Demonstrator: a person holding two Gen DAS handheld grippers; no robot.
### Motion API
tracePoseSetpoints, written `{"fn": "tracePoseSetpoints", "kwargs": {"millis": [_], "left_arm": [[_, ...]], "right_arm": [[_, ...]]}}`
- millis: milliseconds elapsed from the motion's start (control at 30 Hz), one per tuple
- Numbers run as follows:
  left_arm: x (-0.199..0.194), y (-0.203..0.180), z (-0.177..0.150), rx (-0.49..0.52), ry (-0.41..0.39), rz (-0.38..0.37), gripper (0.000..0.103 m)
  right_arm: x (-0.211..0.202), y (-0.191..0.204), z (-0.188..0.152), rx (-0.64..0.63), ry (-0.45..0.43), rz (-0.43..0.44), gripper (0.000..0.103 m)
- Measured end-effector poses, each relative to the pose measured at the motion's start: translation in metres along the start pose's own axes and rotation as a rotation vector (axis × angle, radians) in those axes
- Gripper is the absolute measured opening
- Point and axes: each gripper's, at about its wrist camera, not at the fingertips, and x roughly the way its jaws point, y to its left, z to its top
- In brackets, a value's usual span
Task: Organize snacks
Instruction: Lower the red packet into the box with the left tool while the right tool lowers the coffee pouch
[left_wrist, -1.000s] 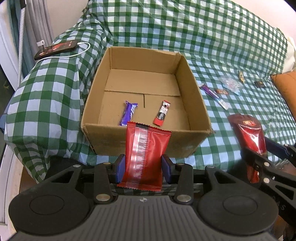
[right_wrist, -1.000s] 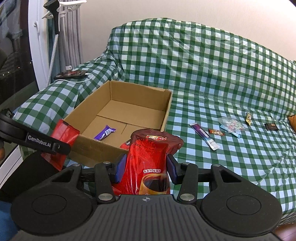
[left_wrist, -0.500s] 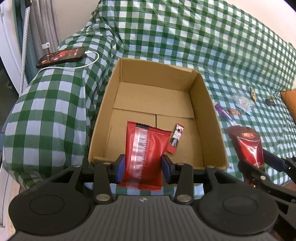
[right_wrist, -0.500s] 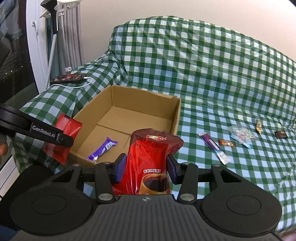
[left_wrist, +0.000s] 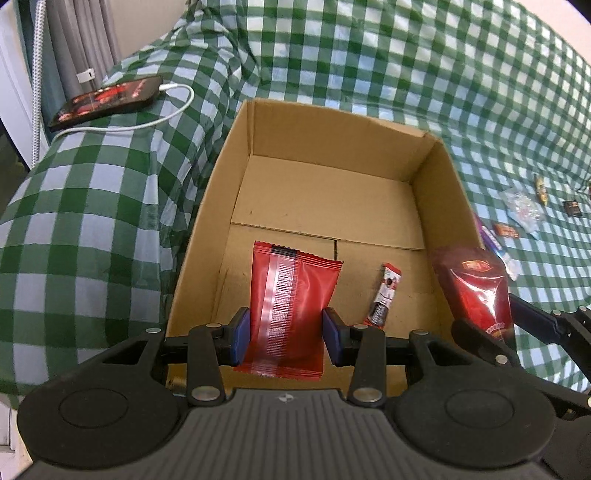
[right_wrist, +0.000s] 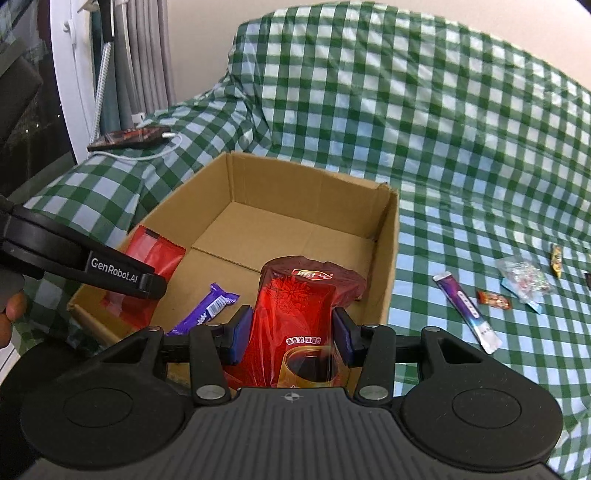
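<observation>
Two grippers hang over the box (left_wrist: 436, 173): left (left_wrist: 286, 334) pinches a red packet (left_wrist: 291, 295), right (right_wrist: 291, 334) pinches a red pouch (right_wrist: 299, 306).

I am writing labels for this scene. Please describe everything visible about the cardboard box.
The cardboard box is brown corrugated card, open-topped, rectangular, standing upright on the green checked cloth. Its floor shows flap seams. Inside lie a purple candy bar and a small red-and-black sachet. Two held red packets hang over its near end; whether they touch it is unclear.
</observation>
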Motion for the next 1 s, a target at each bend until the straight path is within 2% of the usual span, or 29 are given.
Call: {"fn": "tracePoseSetpoints", "kwargs": {"millis": [467,500,567,600,633,700,833,1000], "left_arm": [[0.047,-0.004,0.021,0.002,0.038,0.051,0.047],[0.048,-0.004,0.021,0.000,0.037,0.058,0.051],[0.049,-0.002,0.023,-0.009,0.044,0.068,0.078],[0.048,-0.001,0.023,-0.017,0.044,0.077,0.101],[0.047,-0.001,0.024,-0.027,0.032,0.093,0.102],[0.040,0.000,0.021,-0.022,0.009,0.117,0.103],[0.028,0.001,0.009,0.030,0.022,0.138,0.103],[0.000,0.005,-0.018,0.046,0.019,0.148,0.103]], "right_arm": [[0.051,-0.011,0.007,0.006,0.041,0.004,0.050],[0.053,-0.011,0.008,0.009,0.041,0.004,0.051],[0.054,-0.013,0.009,0.022,0.041,0.008,0.054],[0.054,-0.014,0.010,0.032,0.038,0.006,0.060],[0.053,-0.015,0.011,0.042,0.034,0.000,0.075],[0.049,-0.016,0.012,0.062,0.024,-0.019,0.089],[0.032,-0.010,0.007,0.072,0.029,-0.013,0.090],[-0.003,0.003,-0.008,0.072,0.032,-0.012,0.092]]}}
